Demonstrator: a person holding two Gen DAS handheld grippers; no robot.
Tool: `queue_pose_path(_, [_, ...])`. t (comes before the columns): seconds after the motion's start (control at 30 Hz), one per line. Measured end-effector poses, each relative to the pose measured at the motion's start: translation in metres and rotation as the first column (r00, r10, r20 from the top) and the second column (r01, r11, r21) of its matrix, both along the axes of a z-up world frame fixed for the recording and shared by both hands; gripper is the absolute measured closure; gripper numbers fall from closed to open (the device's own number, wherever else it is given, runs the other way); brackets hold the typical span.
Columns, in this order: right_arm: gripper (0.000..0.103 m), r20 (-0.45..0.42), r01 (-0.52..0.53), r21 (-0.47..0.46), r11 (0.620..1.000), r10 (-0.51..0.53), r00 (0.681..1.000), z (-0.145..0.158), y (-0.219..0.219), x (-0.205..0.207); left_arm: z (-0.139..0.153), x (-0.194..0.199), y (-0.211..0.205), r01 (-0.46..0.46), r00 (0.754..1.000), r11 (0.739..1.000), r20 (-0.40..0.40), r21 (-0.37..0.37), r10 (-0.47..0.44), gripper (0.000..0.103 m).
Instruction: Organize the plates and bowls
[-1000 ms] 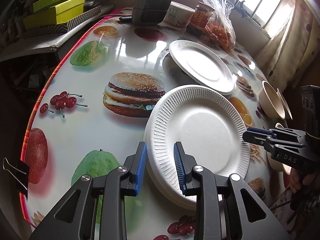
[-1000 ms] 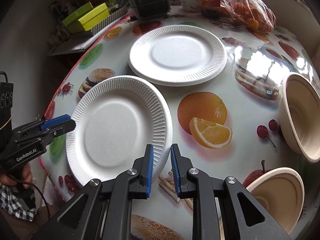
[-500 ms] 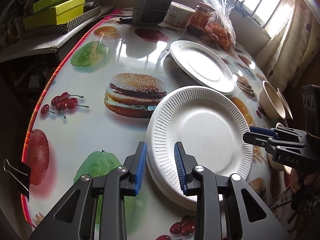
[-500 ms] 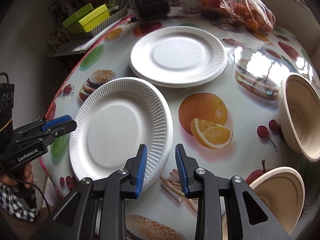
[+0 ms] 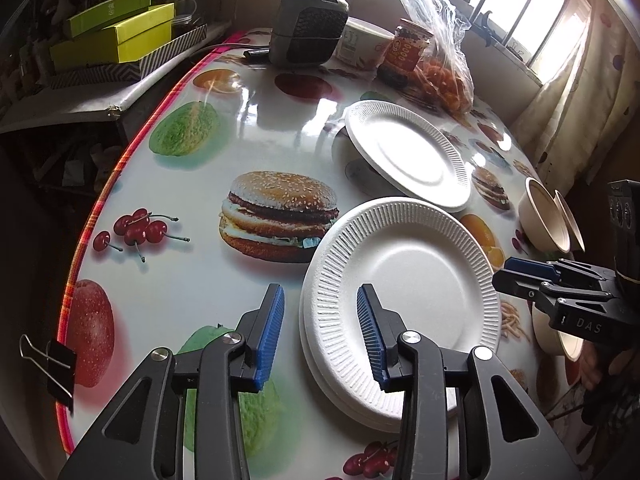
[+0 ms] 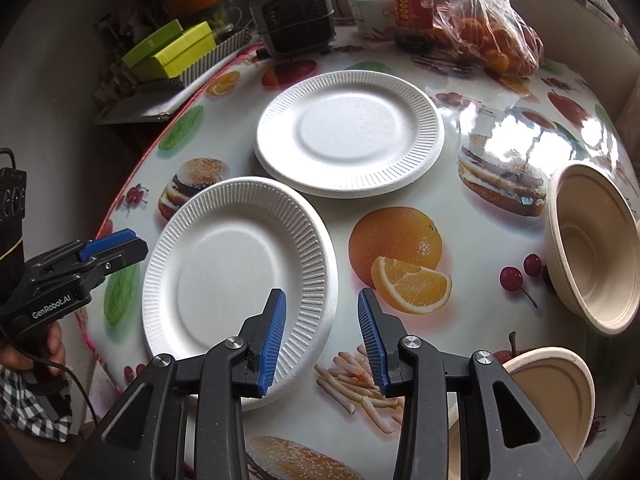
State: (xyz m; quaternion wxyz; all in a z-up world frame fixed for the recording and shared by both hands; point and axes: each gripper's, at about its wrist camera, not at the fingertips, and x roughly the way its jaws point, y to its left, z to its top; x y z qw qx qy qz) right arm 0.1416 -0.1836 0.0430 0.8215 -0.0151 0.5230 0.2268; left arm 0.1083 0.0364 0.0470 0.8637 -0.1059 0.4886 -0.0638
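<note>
1. Left gripper (image 5: pixel 320 328): fingers spread and just been opening. The near-left rim of the plate stack (image 5: pixel 404 296) sits between them, pads not pressing it.
2. Right gripper (image 6: pixel 322 332): fingers spread, just been opening too. The plate stack (image 6: pixel 236 280) rim lies under the left pad, no pinch; printed fries on the table show through the gap.
3. Plate stack: white ribbed foam plates, at least two layers visible at the near rim in the left view. It sits by the table's (image 5: pixel 192 288) near edge, between the two grippers.
4. Second white plate (image 6: pixel 348 132) lies further in toward the table middle, its near rim just beside the stack; touching or overlapping, cannot tell. In the left view it looks propped on something underneath, unclear what.
5. Tan bowl (image 6: pixel 592 248) tilted on its side at the right edge of the table, mouth facing the stack.
6. Another tan bowl (image 6: pixel 556 396) at the near-right corner, partly hidden behind the right gripper.
7. Far edge of table: small heater (image 6: pixel 294 20), white tub (image 6: pixel 370 12), jar (image 6: pixel 412 8), bag of oranges (image 6: pixel 492 36).
8. Binder clip (image 5: pixel 52 360) clamps the tablecloth at the left edge.
</note>
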Motion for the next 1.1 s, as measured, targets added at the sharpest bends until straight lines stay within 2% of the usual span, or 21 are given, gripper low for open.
queue_pose_path(0.4, [0.065, 0.051, 0.035, 0.006, 0.999, -0.036, 0.998, 0.02, -0.013, 0.013, 0.019, 0.021, -0.003, 0.014, 0.999, 1.0, 0.036, 0.012, -0.014, 0.064])
queue_pose_path(0.7, [0.06, 0.098, 0.083, 0.052, 0.995, -0.087, 0.991, 0.041, -0.03, 0.038, 0.03, 0.048, -0.005, 0.019, 0.999, 1.0, 0.051, 0.0, -0.019, 0.064])
queue_pose_path(1.1, [0.059, 0.083, 0.132, 0.069, 0.989, -0.138, 0.987, 0.038, -0.047, 0.09, 0.03, 0.099, -0.009, 0.012, 0.999, 1.0, 0.049, -0.022, -0.011, 0.064])
